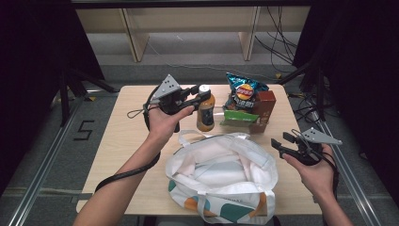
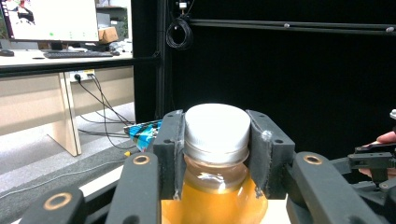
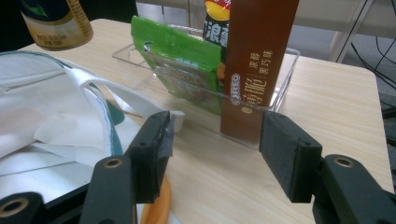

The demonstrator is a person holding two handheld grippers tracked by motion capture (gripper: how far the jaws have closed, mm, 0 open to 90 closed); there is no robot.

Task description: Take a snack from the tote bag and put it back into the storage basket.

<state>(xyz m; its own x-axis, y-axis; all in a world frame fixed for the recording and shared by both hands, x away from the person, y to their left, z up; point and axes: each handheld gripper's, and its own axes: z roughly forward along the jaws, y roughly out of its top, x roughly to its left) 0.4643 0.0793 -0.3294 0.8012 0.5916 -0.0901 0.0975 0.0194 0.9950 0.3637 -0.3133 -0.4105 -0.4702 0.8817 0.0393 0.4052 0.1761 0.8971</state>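
An amber drink bottle (image 1: 205, 115) with a white cap stands upright in my left gripper (image 1: 201, 94), which is shut on its neck just below the cap. In the left gripper view the pads (image 2: 169, 149) press the cap and neck of the bottle (image 2: 215, 200) from both sides. In the right gripper view the bottle's base (image 3: 56, 23) seems to hang just above the table. A white tote bag (image 1: 221, 174) with teal and orange patches lies open at the front. My right gripper (image 1: 281, 140) is open and empty to the bag's right, its jaws (image 3: 215, 149) facing the snack tray.
A clear plastic tray (image 1: 235, 123) at the back right of the wooden table (image 1: 122, 136) holds a blue chip bag (image 1: 244, 89), a green packet (image 1: 239, 117) and a brown box (image 1: 264, 109). The bag's handle (image 1: 188, 136) lies below the bottle.
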